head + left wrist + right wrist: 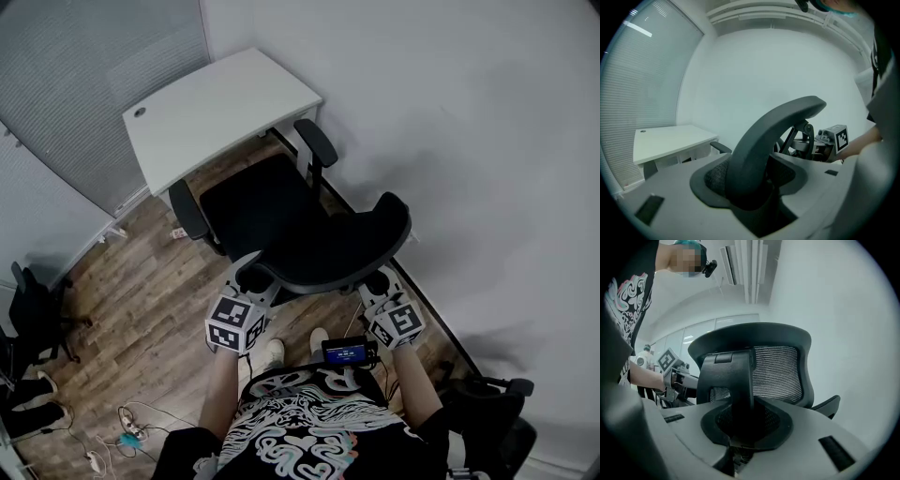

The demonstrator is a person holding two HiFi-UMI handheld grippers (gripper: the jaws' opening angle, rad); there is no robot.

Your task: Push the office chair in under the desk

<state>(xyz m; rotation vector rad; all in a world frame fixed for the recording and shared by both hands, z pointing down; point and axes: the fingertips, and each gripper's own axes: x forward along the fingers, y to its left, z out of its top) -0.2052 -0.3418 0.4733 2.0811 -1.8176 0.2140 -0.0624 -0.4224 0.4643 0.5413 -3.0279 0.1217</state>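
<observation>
A black office chair (262, 206) stands before the white desk (216, 108), its seat front reaching the desk's near edge. The curved backrest (347, 248) faces me. My left gripper (255, 278) grips the backrest's left rim; in the left gripper view the grey rim (773, 131) runs between the jaws of the left gripper (750, 187). My right gripper (378, 281) holds the right side, and in its own view the right gripper (740, 423) is shut around the black back bracket (733, 380) below the mesh (778, 371).
A white wall runs close along the chair's right side. Another black chair (33, 314) stands at the left, and a dark chair base (487, 412) at the lower right. Cables (122, 436) lie on the wood floor near my feet. Blinds (94, 84) back the desk.
</observation>
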